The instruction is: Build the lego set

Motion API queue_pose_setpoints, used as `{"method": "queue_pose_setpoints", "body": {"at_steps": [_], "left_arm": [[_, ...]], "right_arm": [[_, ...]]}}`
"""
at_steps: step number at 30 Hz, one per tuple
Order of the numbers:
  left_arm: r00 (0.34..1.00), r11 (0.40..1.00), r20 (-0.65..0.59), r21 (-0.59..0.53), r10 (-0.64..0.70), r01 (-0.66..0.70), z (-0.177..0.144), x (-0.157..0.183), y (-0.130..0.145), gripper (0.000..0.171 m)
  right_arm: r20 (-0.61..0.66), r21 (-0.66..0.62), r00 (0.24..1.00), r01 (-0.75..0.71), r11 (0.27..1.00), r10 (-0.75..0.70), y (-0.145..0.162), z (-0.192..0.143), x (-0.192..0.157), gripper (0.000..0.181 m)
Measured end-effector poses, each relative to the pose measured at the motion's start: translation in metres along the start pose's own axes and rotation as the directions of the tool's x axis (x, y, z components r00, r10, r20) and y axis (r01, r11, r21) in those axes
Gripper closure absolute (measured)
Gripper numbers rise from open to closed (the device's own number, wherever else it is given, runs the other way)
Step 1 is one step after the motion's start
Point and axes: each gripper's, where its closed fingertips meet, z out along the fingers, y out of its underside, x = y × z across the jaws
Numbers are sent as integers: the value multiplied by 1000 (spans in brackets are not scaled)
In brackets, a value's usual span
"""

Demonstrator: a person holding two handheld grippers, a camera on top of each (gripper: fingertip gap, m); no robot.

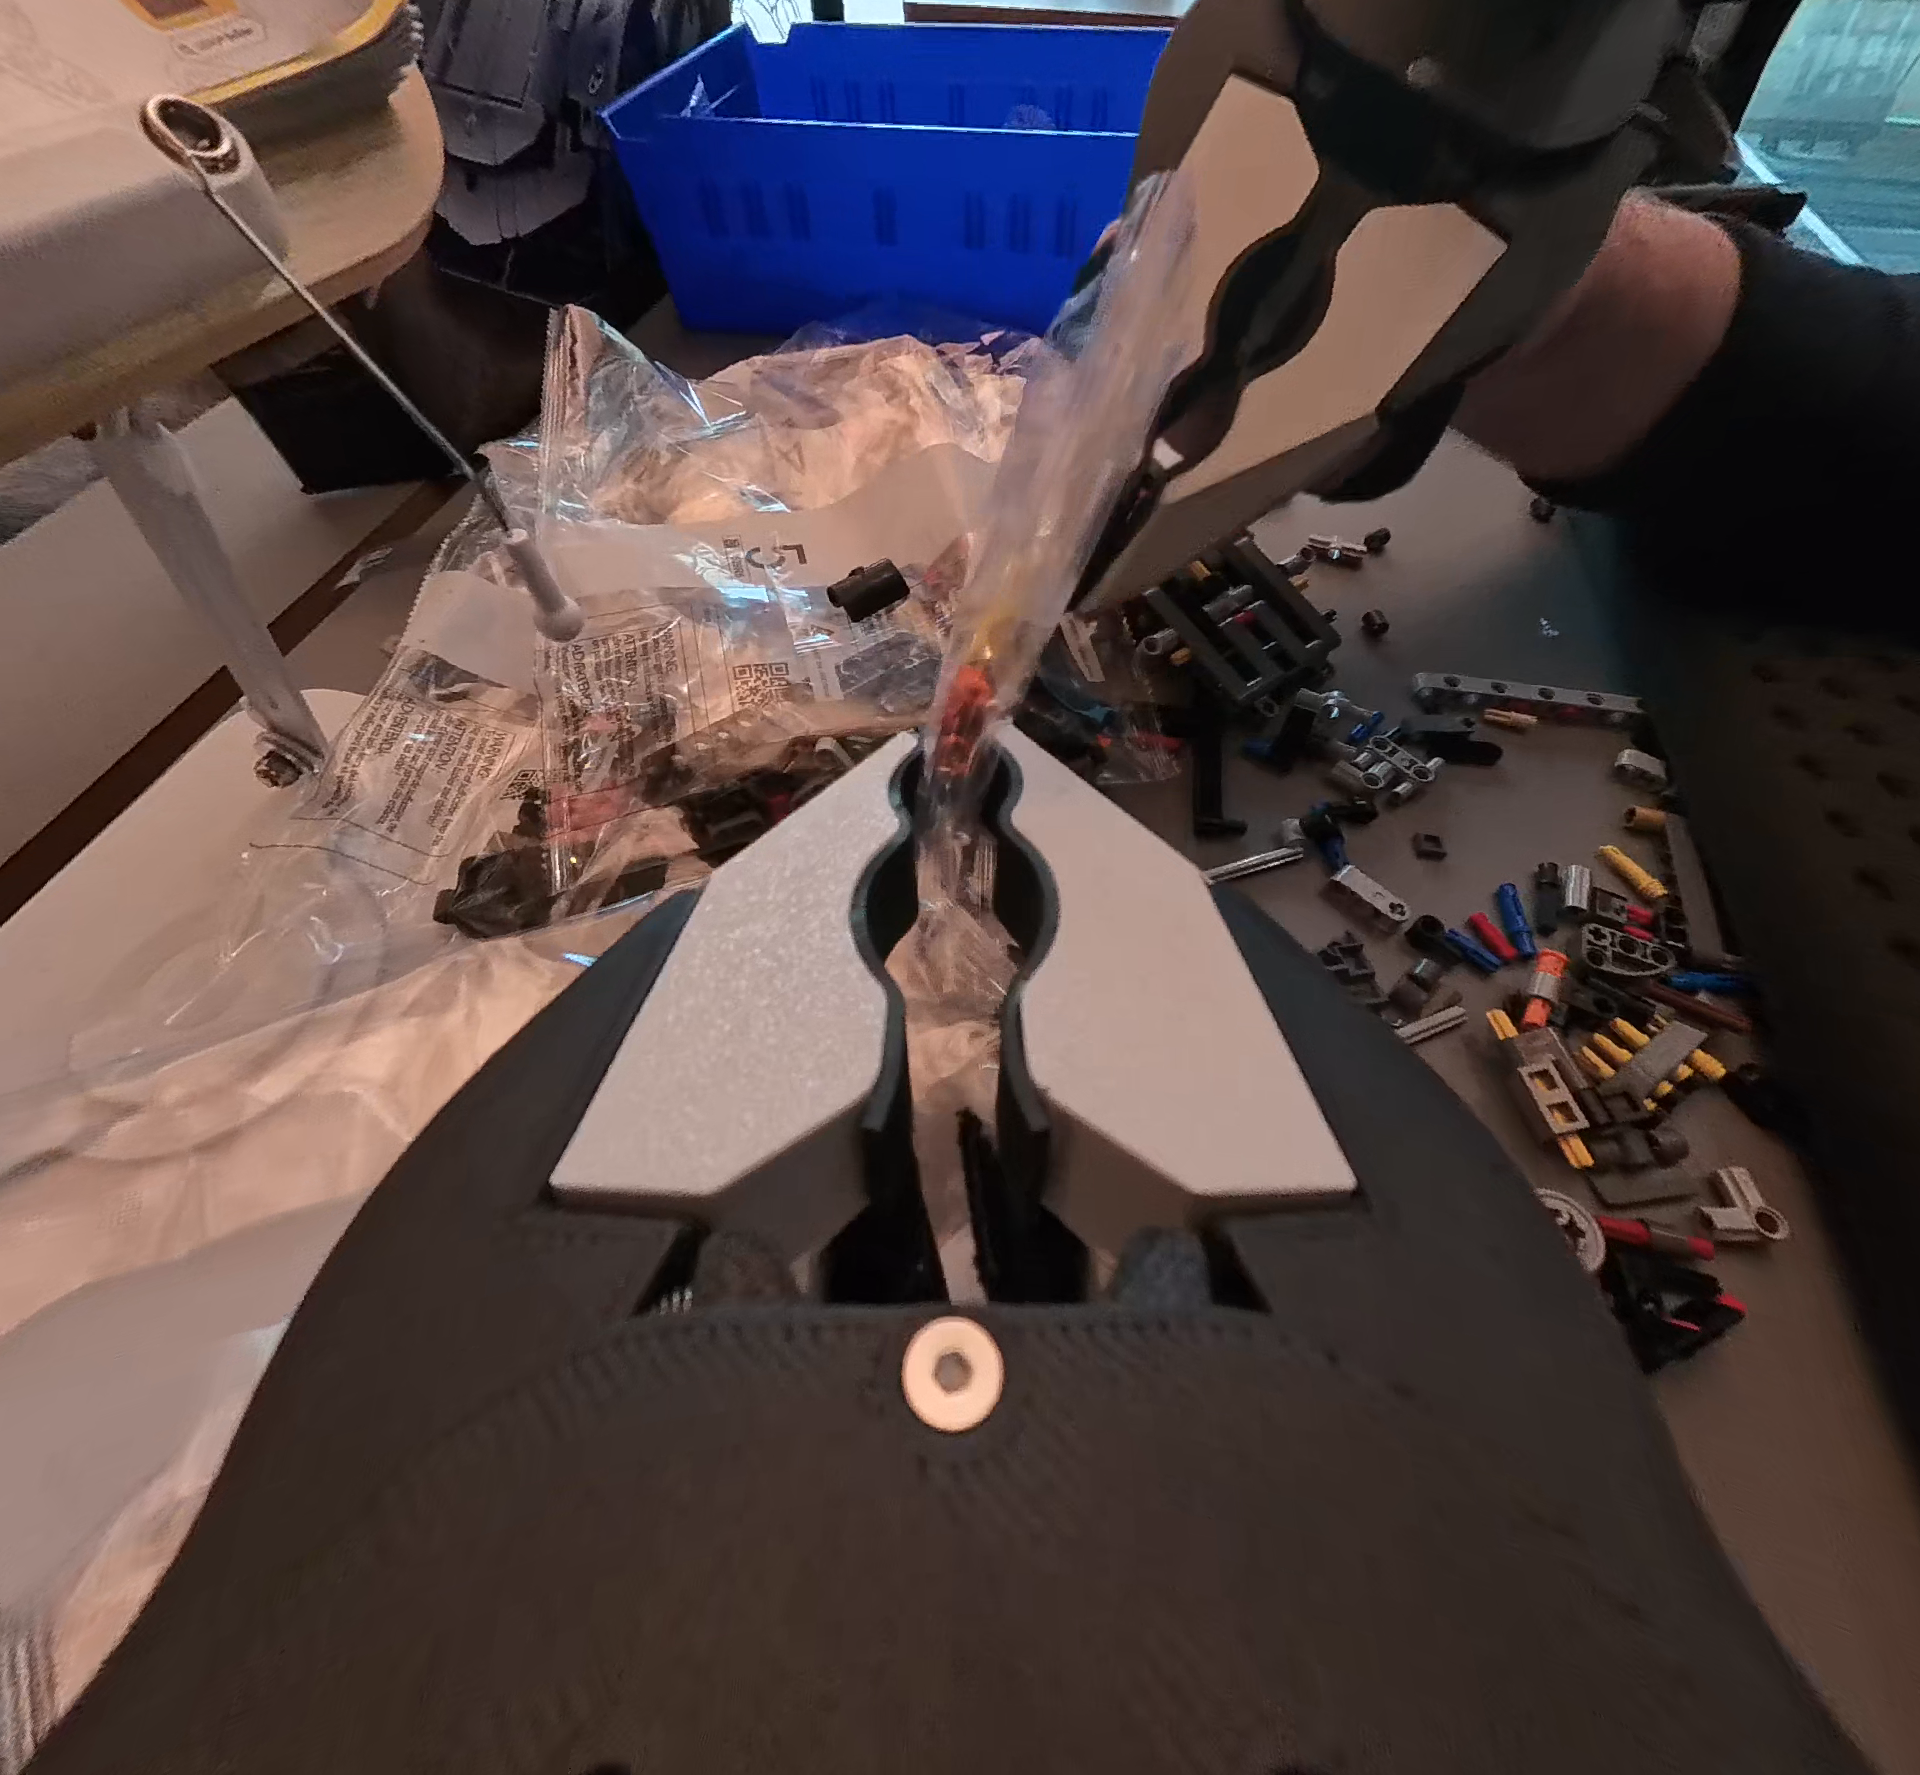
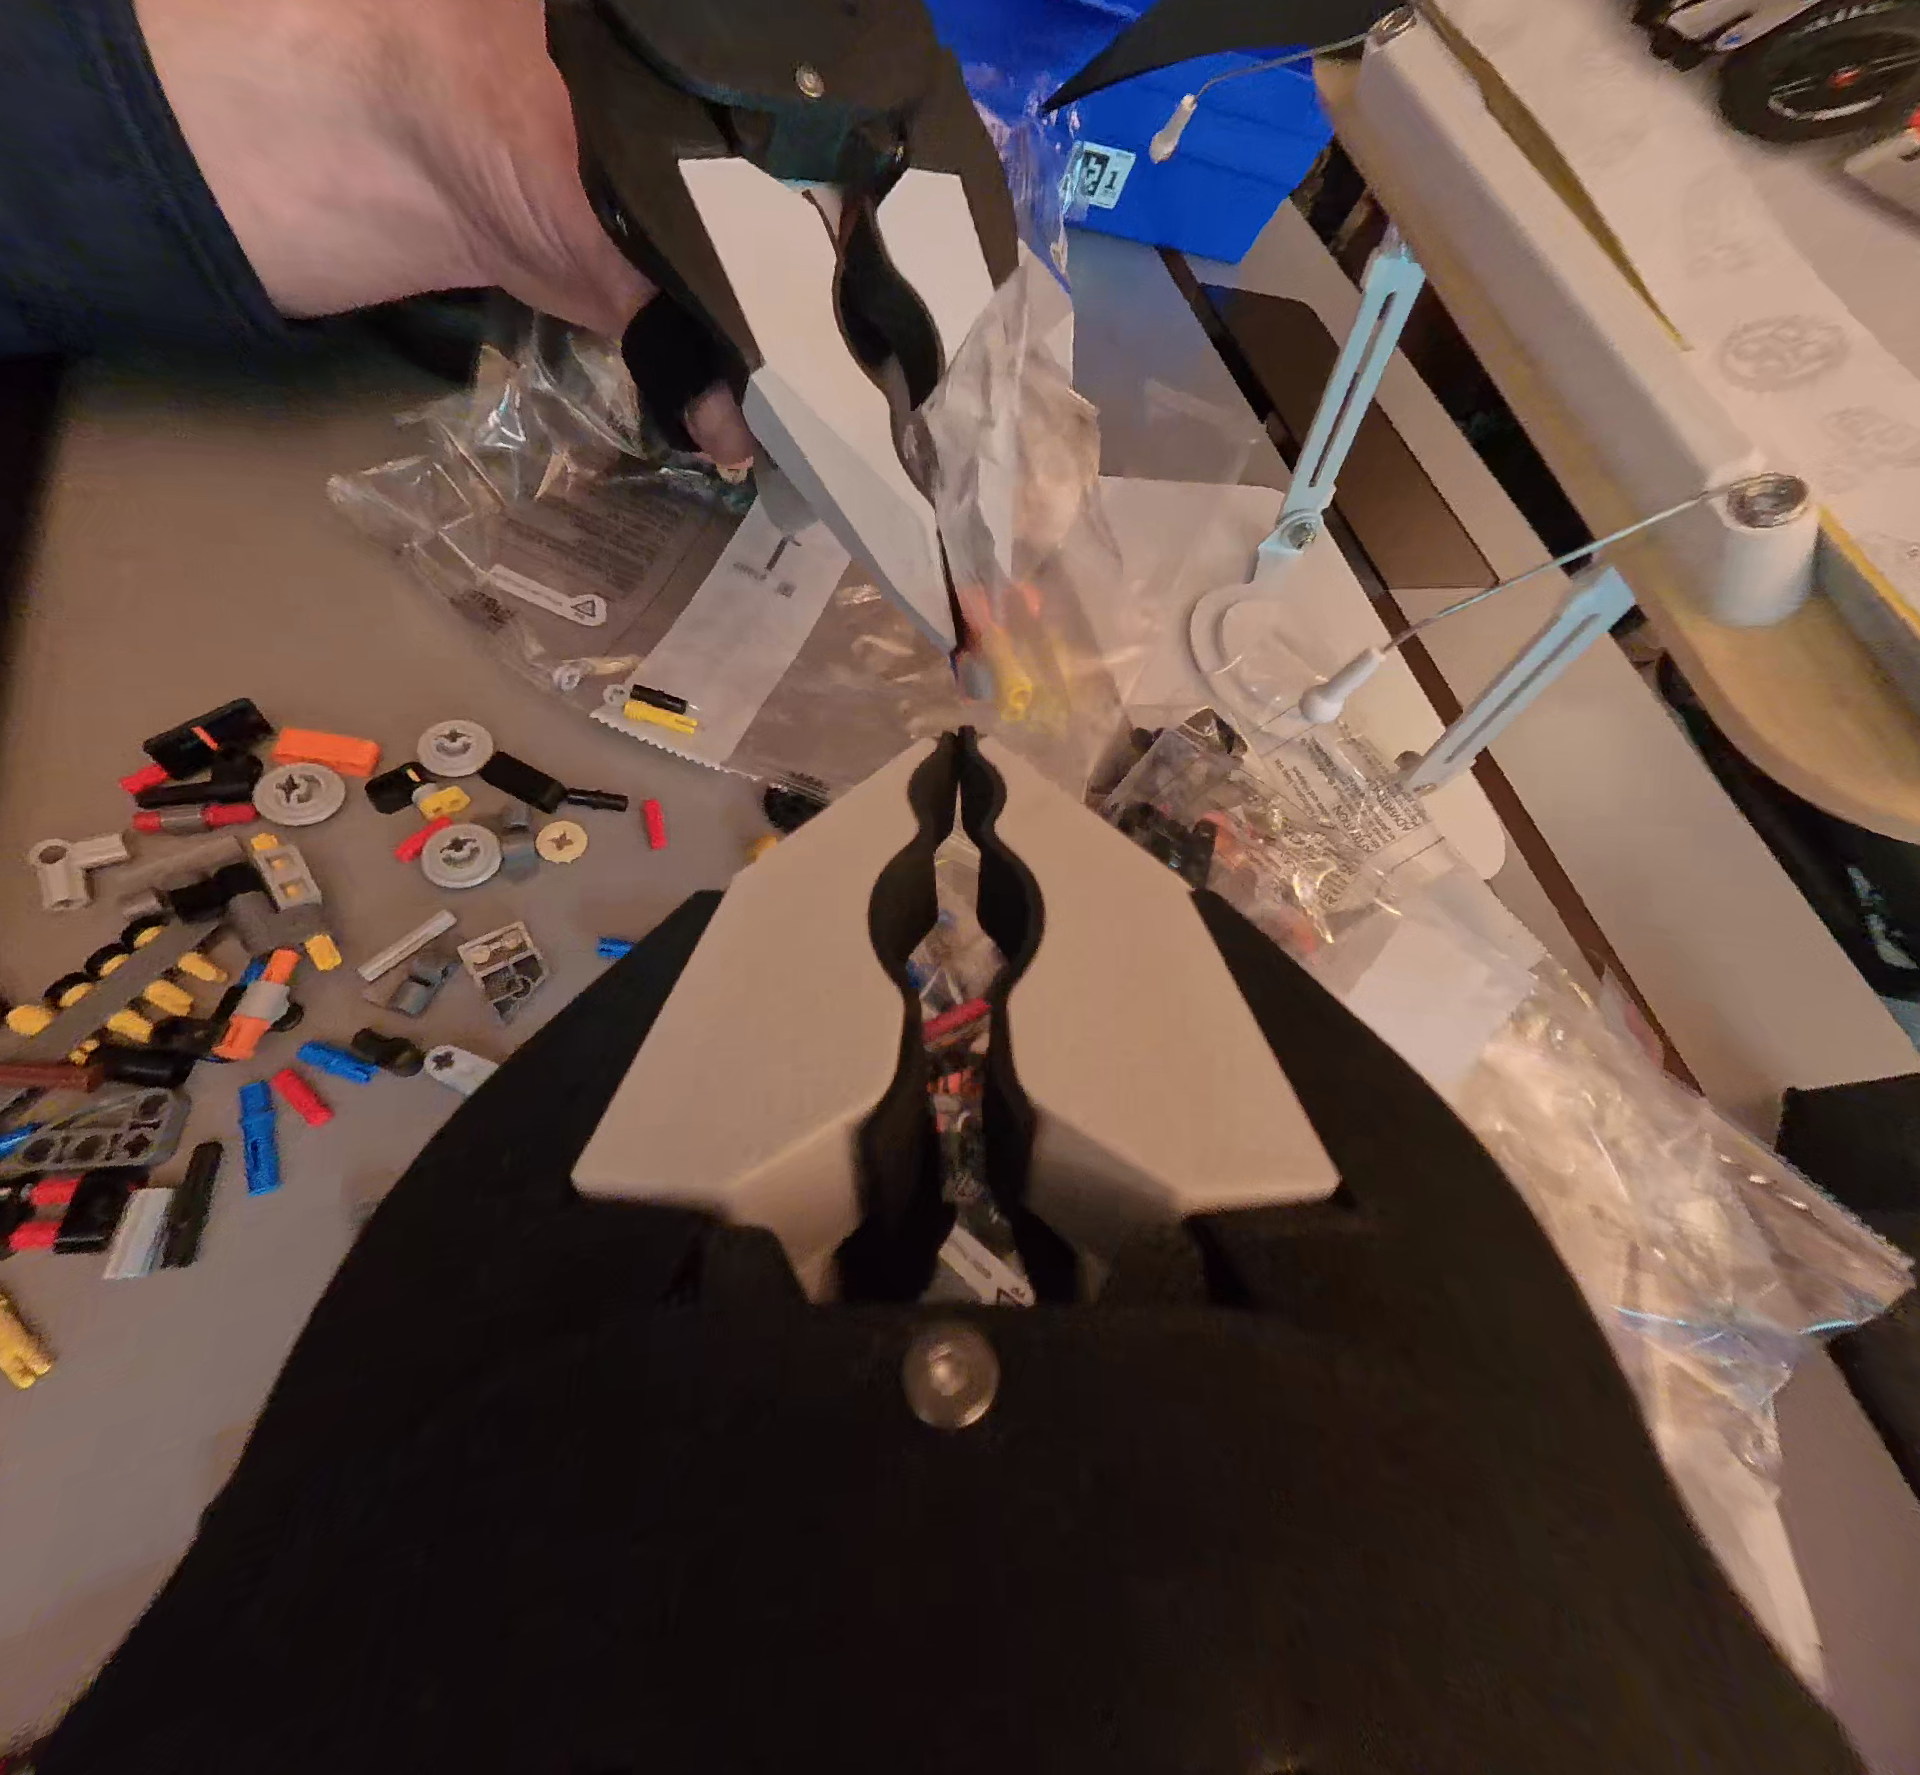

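Left wrist view: left gripper [image 1: 956,780] and right gripper [image 2: 961,738] both pinch one clear printed bag [image 1: 1049,499].

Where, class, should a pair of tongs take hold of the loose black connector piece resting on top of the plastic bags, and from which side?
Grip the black connector across its short barrel, coming down from above. It lies on its side atop the crinkled plastic bags, so its round flanks face outward. The soft film beneath would probably give way to a sideways approach.
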Motion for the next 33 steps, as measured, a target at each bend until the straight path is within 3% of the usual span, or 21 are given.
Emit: {"method": "queue_pose_setpoints", "body": {"at_steps": [12, 15, 19, 23, 33], "left_arm": [[1000, 1000, -29, -18, 9, -9, 4, 6, 4, 167], [1000, 999, -8, -39, 3, -3, 4, 2, 7, 166], [999, 1000, 29, -4, -15, 15, -1, -7, 3, 167], [999, 1000, 47, 3, -22, 22, -3, -11, 1, 167], [999, 1000, 36, 19, -10, 9, -3, -8, -2, 167]], "right_arm": [[-96, 134, 993, -48, 990, 61, -20, -20, 23, 181], [-62, 92, 998, -26, 995, 32, -16, -16, 14, 181], [182, -1, 982, -49, 999, 48, -1, -7, -28, 168], [309, -172, 951, 78, 982, -21, 33, 14, -65, 163], [393, -277, 917, 187, 943, -66, 55, 45, -101, 165]]}}
